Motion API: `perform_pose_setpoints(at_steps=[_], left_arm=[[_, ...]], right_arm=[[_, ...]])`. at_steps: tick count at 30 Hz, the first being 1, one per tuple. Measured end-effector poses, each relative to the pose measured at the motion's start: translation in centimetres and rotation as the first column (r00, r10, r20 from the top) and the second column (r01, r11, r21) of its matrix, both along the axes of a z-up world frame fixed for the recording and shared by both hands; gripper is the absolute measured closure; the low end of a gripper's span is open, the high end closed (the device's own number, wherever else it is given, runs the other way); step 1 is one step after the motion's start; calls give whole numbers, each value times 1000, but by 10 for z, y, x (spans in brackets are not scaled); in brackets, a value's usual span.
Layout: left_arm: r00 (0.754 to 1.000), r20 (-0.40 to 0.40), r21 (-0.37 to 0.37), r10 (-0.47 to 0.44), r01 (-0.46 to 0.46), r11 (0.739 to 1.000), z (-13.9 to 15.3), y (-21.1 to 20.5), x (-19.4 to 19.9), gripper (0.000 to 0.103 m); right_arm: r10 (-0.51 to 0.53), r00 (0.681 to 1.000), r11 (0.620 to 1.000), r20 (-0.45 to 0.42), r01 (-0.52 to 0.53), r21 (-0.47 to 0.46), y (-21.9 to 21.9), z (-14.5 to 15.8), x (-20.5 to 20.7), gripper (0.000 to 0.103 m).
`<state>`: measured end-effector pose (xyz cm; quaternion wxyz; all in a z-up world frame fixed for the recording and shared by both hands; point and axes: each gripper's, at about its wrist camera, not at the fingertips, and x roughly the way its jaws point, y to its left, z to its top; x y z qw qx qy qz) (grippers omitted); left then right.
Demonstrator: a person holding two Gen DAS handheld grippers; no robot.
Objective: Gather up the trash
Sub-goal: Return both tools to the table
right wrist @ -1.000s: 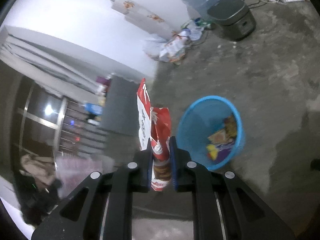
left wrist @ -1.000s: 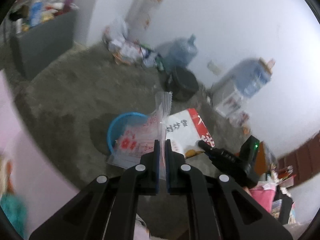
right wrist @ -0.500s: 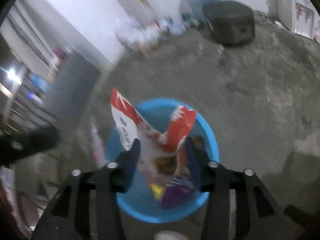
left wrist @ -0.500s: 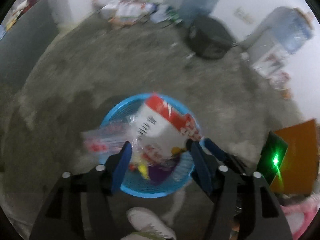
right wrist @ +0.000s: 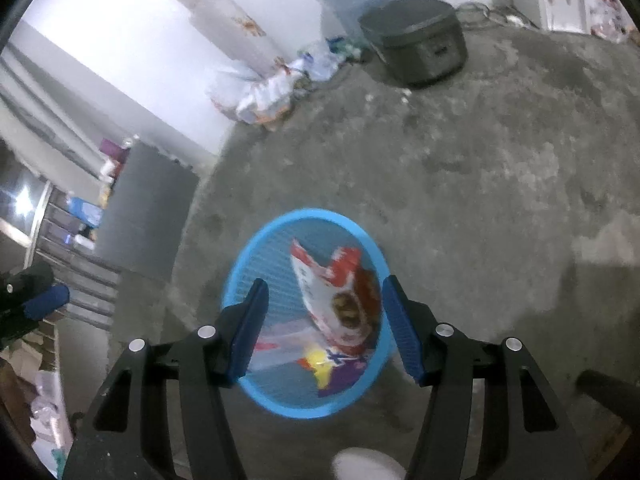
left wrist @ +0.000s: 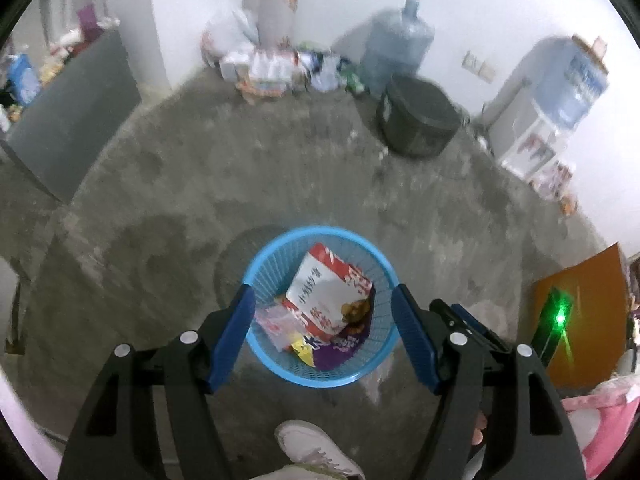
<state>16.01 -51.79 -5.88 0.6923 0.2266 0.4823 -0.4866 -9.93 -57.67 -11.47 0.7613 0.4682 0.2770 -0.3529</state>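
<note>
A blue mesh basket (left wrist: 320,229) (right wrist: 308,213) stands on the concrete floor below both grippers. In it lie a red-and-white snack bag (left wrist: 316,280) (right wrist: 320,280), a clear plastic bag with red print (left wrist: 276,322) (right wrist: 280,340), and a purple and yellow wrapper (left wrist: 338,350) (right wrist: 340,372). My left gripper (left wrist: 323,294) hangs above the basket with its jaws opening and nothing between the pads. My right gripper (right wrist: 325,282) hovers over the same basket, its jaws also opening and empty. The bags lie loose, apart from both sets of fingers.
A dark round cooker (left wrist: 416,120) and a large water jug (left wrist: 396,52) stand by the far wall beside a heap of litter (left wrist: 276,68). A grey cabinet (left wrist: 68,120) is at the left, an orange board (left wrist: 580,312) at the right. A person's white shoe (left wrist: 312,448) is below.
Both grippers went from shut to open and sank over the basket. The left let go of the clear bag, the right the red-and-white bag; both now lie in the basket.
</note>
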Motion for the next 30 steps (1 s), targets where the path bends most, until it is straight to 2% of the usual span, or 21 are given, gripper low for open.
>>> perform_pose_setpoints(at_steps=[4, 8, 11, 14, 18, 19, 20, 25, 27, 28, 30], left_arm=[[999, -7, -73, 45, -45, 996, 52, 48, 9, 34], [995, -8, -148, 103, -103, 984, 101, 116, 12, 30], [987, 11, -205, 158, -153, 967, 138, 176, 9, 26], [967, 33, -276, 252, -234, 932, 170, 243, 4, 22], [916, 71, -359, 396, -347, 866, 196, 338, -7, 20], [903, 75, -365, 423, -370, 854, 197, 356, -8, 20], [880, 83, -371, 467, -407, 834, 197, 379, -11, 20], [785, 90, -357, 613, -549, 756, 173, 472, -22, 20], [760, 102, -328, 642, -584, 743, 154, 495, -27, 20], [753, 109, -316, 649, -593, 741, 146, 503, -28, 20], [736, 136, -283, 663, -613, 738, 125, 512, -31, 20]], right_arm=[[75, 997, 995, 36, -73, -74, 16, 42, 12, 46], [202, 977, 968, 68, -189, -167, 39, 91, 30, 46], [318, 945, 928, 73, -294, -230, 65, 123, 46, 45], [433, 899, 877, 72, -401, -263, 94, 147, 59, 44], [584, 807, 797, 90, -549, -250, 138, 160, 76, 44], [635, 766, 763, 101, -602, -235, 154, 163, 83, 44], [665, 740, 740, 104, -634, -226, 164, 164, 88, 44], [812, 578, 582, 81, -795, -168, 232, 165, 110, 44], [846, 529, 533, 64, -834, -143, 254, 162, 115, 44], [869, 493, 495, 49, -860, -124, 271, 159, 118, 44], [897, 441, 441, 20, -892, -98, 298, 155, 122, 44]])
